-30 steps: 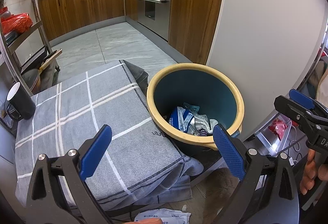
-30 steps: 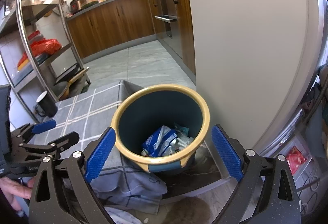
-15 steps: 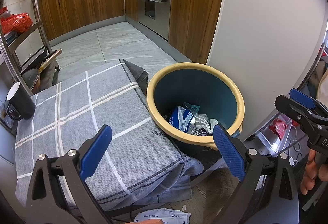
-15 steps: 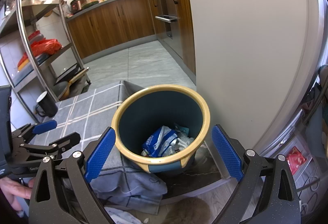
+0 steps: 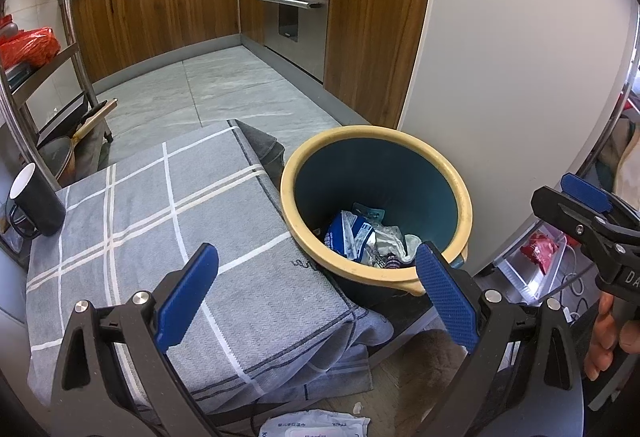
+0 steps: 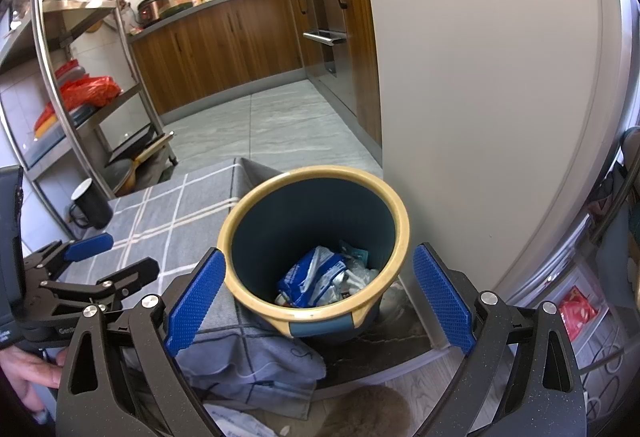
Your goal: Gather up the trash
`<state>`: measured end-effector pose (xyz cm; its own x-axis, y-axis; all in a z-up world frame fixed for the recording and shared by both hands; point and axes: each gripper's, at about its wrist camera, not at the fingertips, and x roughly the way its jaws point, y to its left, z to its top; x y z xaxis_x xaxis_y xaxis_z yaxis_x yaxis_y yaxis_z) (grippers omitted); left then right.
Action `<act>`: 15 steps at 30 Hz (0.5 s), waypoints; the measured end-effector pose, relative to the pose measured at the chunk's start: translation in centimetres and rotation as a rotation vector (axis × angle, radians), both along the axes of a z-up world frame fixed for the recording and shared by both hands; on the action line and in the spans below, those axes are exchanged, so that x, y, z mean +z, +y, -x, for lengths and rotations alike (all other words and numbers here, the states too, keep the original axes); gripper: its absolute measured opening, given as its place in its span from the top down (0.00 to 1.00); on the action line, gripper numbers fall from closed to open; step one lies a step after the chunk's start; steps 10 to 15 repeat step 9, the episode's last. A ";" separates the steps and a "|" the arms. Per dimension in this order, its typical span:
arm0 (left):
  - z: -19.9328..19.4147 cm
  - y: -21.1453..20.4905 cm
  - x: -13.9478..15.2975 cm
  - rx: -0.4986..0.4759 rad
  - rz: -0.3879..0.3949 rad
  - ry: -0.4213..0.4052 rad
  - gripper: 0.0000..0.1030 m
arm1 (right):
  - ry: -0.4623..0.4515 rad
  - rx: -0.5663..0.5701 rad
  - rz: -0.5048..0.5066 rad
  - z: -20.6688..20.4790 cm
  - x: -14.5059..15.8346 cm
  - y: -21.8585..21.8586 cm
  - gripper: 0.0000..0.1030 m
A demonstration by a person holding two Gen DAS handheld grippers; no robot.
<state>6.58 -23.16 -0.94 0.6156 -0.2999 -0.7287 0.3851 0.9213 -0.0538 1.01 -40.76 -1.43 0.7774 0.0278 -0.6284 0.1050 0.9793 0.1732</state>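
Note:
A dark blue trash bin with a yellow rim stands on the floor beside the table. Inside lies trash: a blue and white wrapper and crumpled white paper. My left gripper is open and empty, held above the cloth's near edge and the bin's near rim. My right gripper is open and empty, its fingers straddling the bin from above. The right gripper shows at the right edge of the left wrist view, and the left gripper at the left of the right wrist view.
A grey checked cloth covers the table. A black mug stands at its far left. A white packet lies below the table edge. A metal shelf rack, wooden cabinets and a white fridge side surround.

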 end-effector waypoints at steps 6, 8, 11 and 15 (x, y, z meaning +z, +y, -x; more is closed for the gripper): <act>-0.1 0.2 -0.1 0.001 0.001 0.011 0.06 | -0.001 0.000 0.000 0.0 0.0 0.0 0.08; -0.2 0.3 -0.2 0.002 -0.002 0.013 0.06 | -0.001 0.000 0.000 0.0 0.1 0.1 0.08; -0.2 0.3 -0.2 0.002 -0.003 0.012 0.06 | -0.001 0.000 0.000 0.0 0.0 0.1 0.08; -0.2 0.3 -0.2 0.002 -0.003 0.012 0.06 | -0.001 0.000 0.000 0.0 0.0 0.1 0.08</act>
